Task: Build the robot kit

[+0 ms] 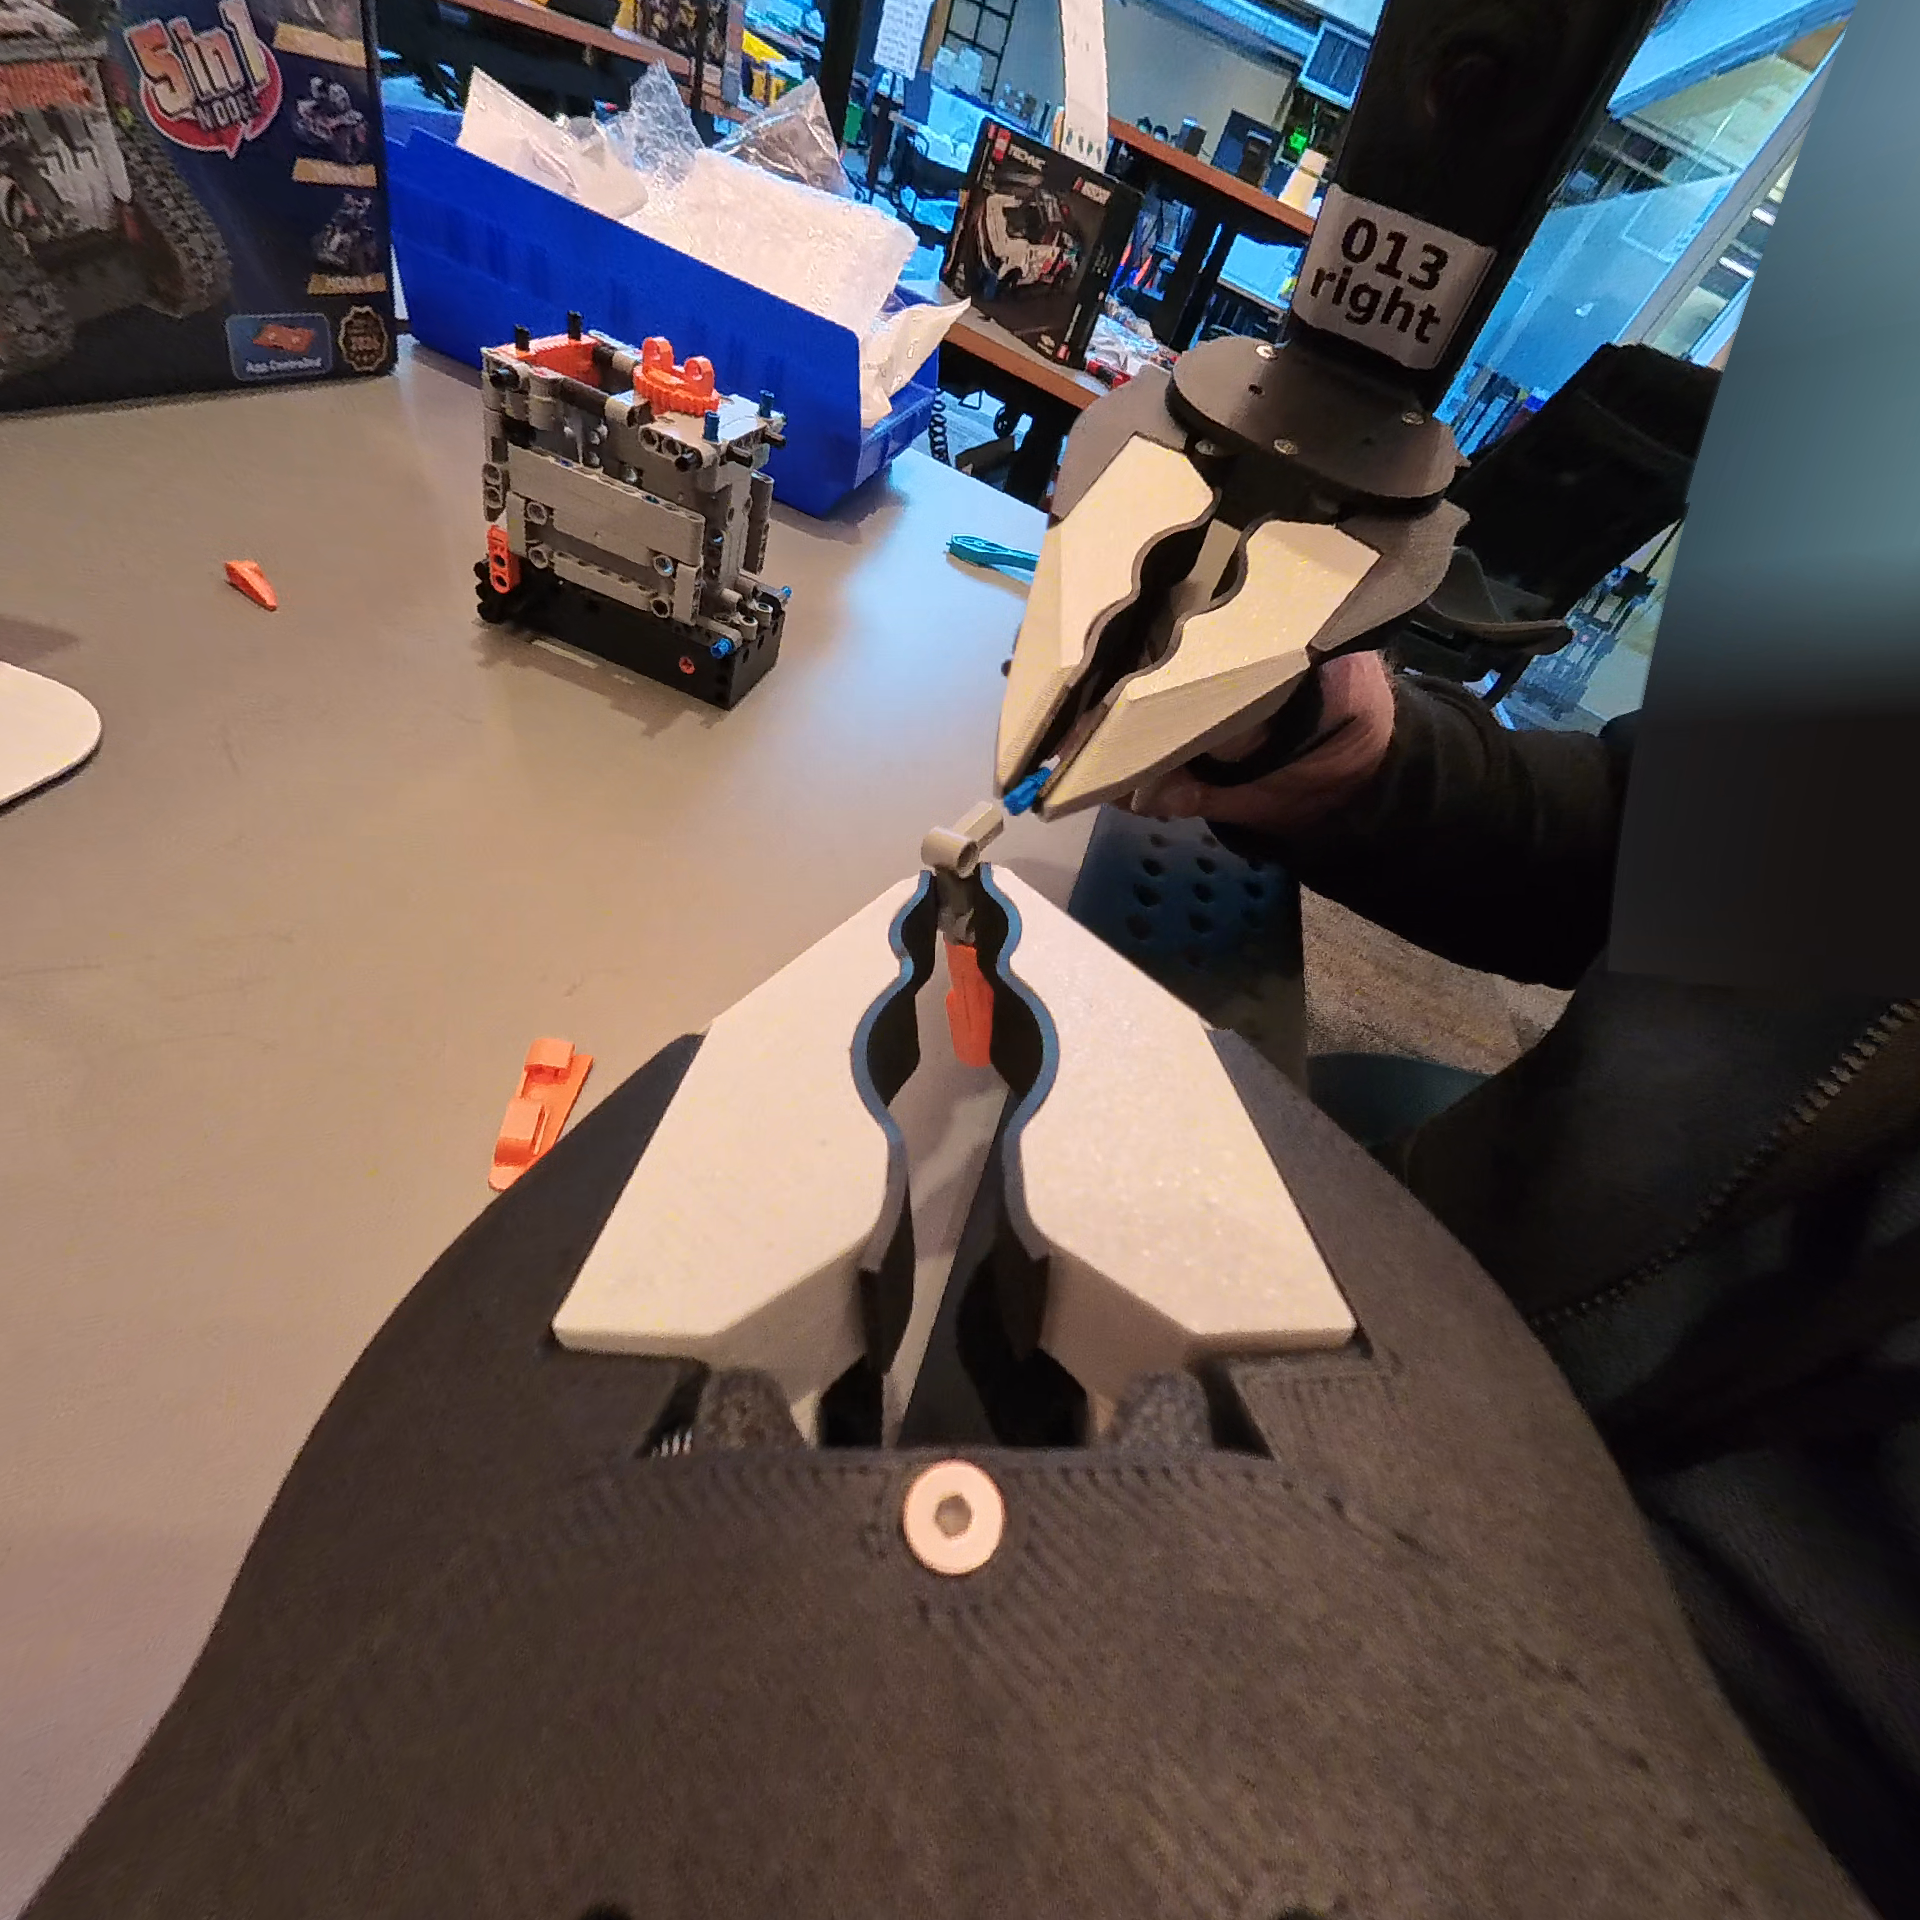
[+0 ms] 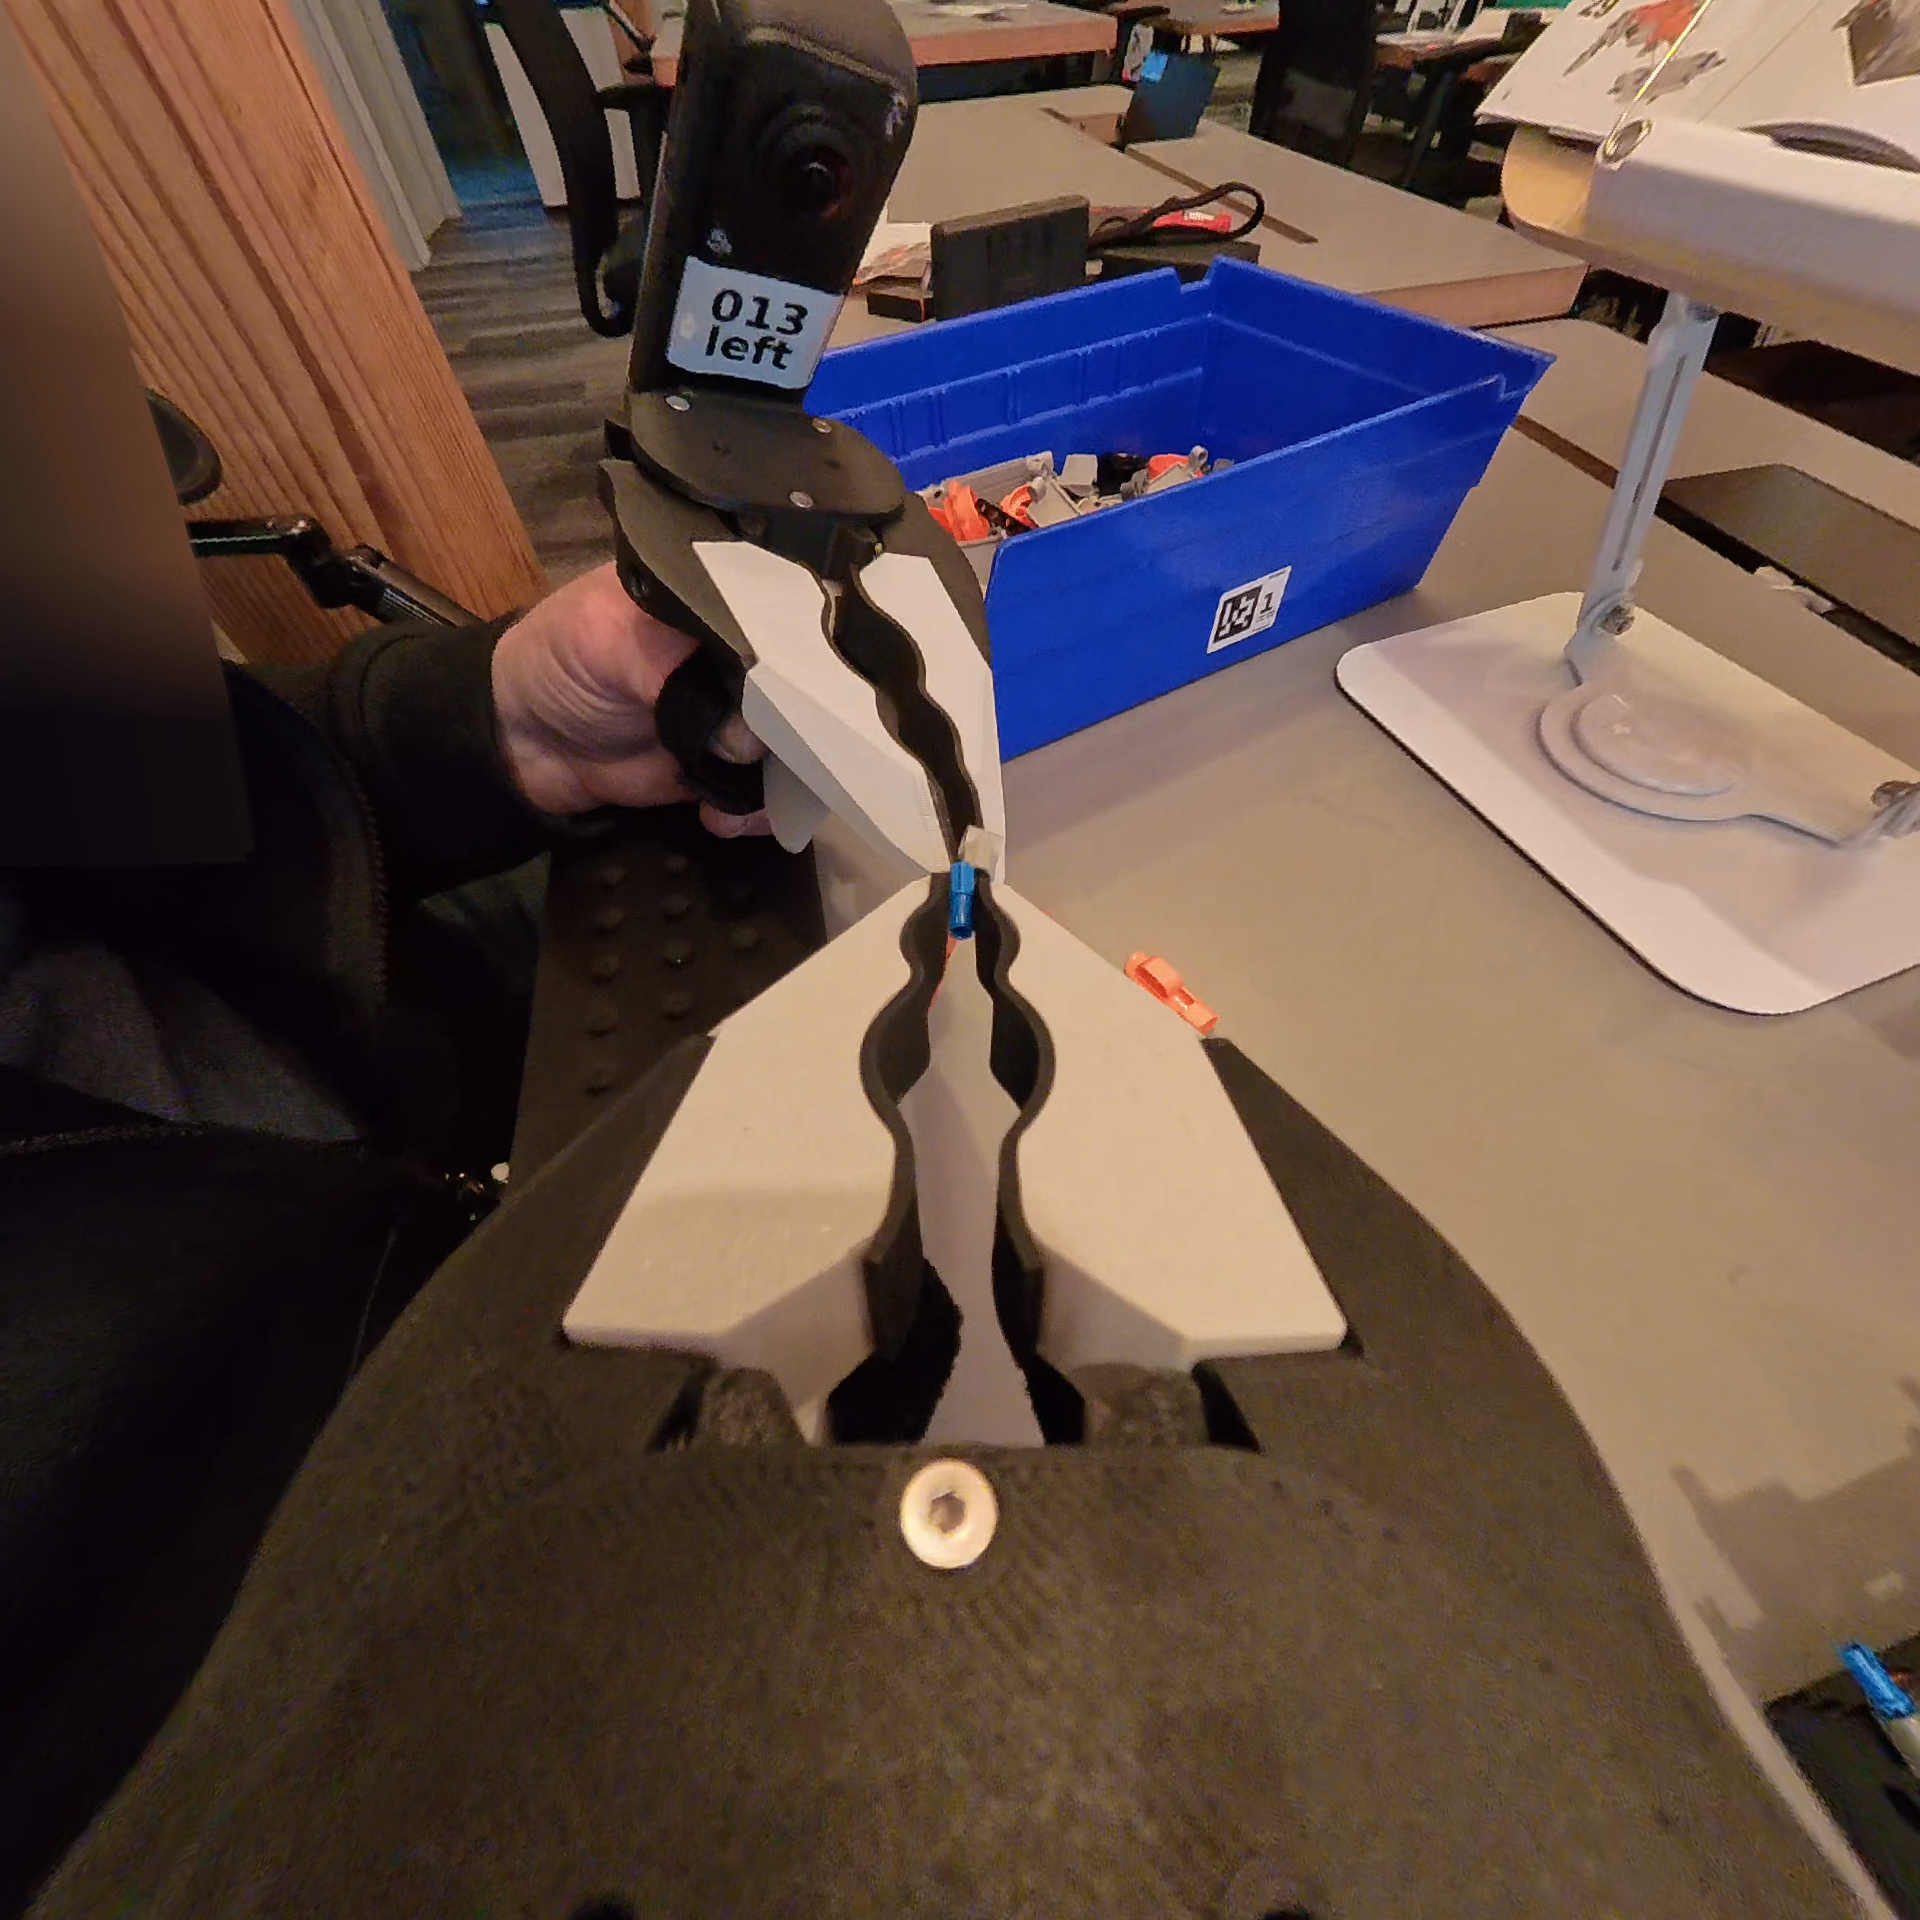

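Note:
My left gripper [image 1: 954, 896] is shut on a small piece made of an orange part [image 1: 968, 1006] and a grey connector [image 1: 962, 840] that sticks out past its tips. My right gripper [image 2: 961, 902] is shut on a blue pin [image 2: 962, 900]. In the left wrist view the right gripper [image 1: 1031, 798] comes in from the upper right, and its blue pin [image 1: 1022, 796] meets the end of the grey connector. In the right wrist view the left gripper [image 2: 977, 850] hangs down from the upper left, its tips right at the pin. Both are held above the grey table's edge.
A grey, black and orange brick assembly [image 1: 630, 530] stands on the grey table [image 1: 312, 831]. Loose orange pieces [image 1: 536, 1110] [image 1: 251, 584] lie near it. A blue bin [image 2: 1226, 540] holds several parts. A white stand base [image 2: 1621, 769] sits at the right. A toy box [image 1: 197, 187] stands far left. My two grippers' fingertips are within a few centimetres of each other.

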Available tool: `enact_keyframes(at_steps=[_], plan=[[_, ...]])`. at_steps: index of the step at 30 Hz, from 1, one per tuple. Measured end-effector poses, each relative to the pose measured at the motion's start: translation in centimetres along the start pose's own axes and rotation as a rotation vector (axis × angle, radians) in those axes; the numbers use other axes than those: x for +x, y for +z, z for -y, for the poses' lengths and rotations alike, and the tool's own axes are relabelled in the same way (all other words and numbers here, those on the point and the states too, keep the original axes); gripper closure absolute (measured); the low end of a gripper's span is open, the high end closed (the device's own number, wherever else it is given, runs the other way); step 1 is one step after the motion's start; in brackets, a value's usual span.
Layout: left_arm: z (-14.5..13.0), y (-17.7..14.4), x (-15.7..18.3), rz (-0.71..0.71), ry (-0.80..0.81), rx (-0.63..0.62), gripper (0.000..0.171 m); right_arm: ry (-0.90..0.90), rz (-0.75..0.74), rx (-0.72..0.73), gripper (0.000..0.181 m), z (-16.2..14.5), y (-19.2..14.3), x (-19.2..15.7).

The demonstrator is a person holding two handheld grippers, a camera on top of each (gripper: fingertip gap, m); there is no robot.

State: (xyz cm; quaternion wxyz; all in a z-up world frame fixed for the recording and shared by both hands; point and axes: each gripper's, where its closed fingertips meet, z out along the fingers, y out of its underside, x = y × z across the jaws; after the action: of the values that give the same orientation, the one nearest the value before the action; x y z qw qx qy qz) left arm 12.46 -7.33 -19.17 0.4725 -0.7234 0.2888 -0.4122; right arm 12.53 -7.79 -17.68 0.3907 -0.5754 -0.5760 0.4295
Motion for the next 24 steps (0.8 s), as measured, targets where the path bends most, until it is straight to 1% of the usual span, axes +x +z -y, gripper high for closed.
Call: enact_keyframes(at_steps=[5, 9, 12, 16, 24], plan=[[0.0, 0.3, 0.0, 0.010, 0.011, -0.004, 0.167, -0.025, -0.029, -0.031, 0.179, -0.5, 0.2, 0.4], [-0.5, 0.5, -0.5, 0.074, 0.065, -0.039, 0.168, -0.077, -0.065, -0.096, 0.179, -1.1, 0.4, 0.7], [-0.8, 0.7, -0.9, 0.140, 0.139, -0.075, 0.168, -0.115, -0.082, -0.159, 0.180, -1.5, 0.5, 0.9], [-1.5, 0.8, -1.5, 0.249, 0.274, -0.155, 0.167, -0.159, -0.081, -0.249, 0.180, -2.4, 0.8, 1.1], [-2.6, 1.0, -2.1, 0.351, 0.403, -0.252, 0.168, -0.177, -0.044, -0.305, 0.180, -3.6, 1.5, 1.1]])
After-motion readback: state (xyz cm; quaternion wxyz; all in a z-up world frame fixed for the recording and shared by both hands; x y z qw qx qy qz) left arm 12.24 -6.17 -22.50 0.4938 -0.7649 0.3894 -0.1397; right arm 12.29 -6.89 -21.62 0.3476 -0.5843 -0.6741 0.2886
